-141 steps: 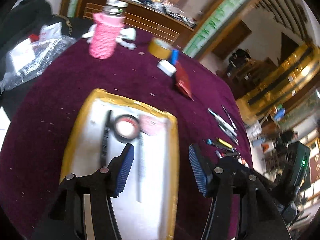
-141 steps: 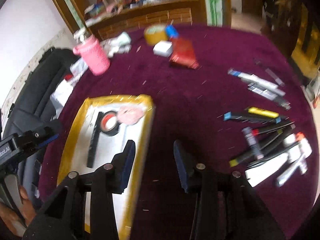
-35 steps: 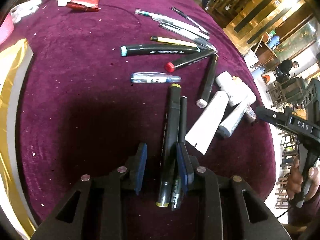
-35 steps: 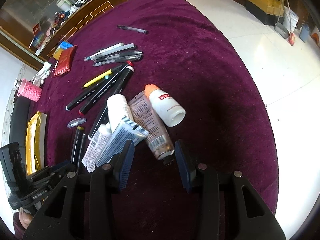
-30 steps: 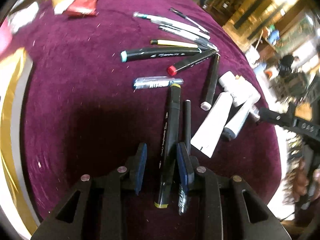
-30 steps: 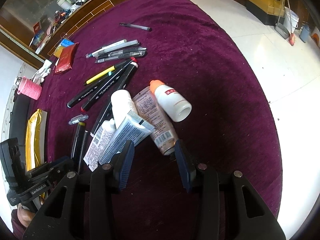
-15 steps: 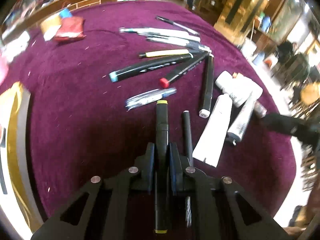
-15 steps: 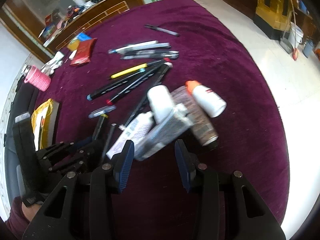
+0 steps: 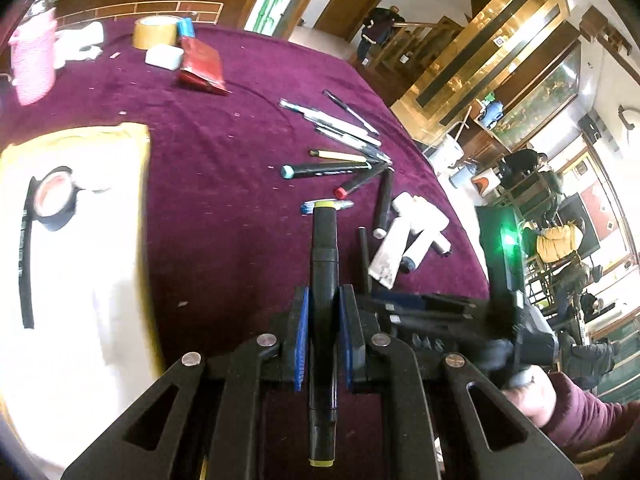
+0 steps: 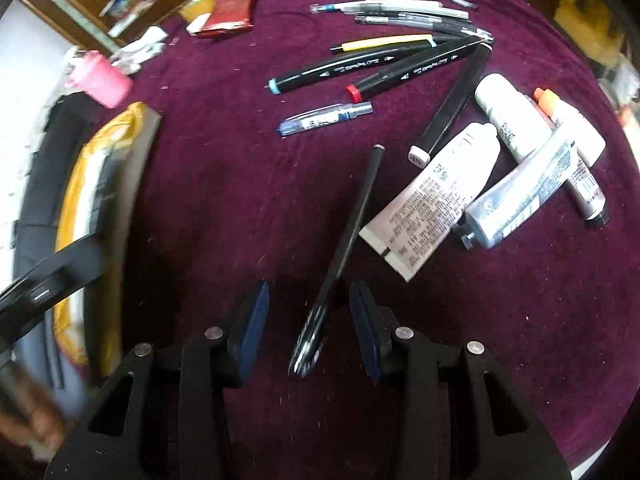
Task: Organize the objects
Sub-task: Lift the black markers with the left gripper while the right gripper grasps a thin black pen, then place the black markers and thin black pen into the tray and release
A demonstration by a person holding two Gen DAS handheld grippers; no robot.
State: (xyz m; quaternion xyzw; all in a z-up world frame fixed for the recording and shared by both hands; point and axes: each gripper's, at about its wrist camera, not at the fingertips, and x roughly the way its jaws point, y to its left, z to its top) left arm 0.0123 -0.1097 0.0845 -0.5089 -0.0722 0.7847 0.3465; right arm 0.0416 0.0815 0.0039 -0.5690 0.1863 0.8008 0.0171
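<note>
My left gripper (image 9: 323, 308) is shut on a black marker with yellow ends (image 9: 325, 248), held above the purple cloth and pointing forward between the blue pads. The white tray with a yellow rim (image 9: 142, 208) lies to its left. My right gripper (image 10: 308, 312) stands open over a thin black pen (image 10: 356, 216). The pen's near end lies between the jaws, and the pads do not touch it. Several markers and pens (image 10: 352, 66) fan out beyond it. Several white and grey tubes (image 10: 436, 208) lie to the pen's right.
A black tape roll (image 9: 54, 196) and a black strip (image 9: 25, 264) lie in the tray. A pink wrapped jar (image 9: 32, 64), a yellow tape roll (image 9: 154, 32) and a red packet (image 9: 200, 64) sit at the far side. The table edge curves away on the right (image 10: 600, 320).
The left gripper has shut on the yellow-ended marker, lifted it off the cloth and swung towards the tray. The right gripper has moved left from the tubes to the thin black pen.
</note>
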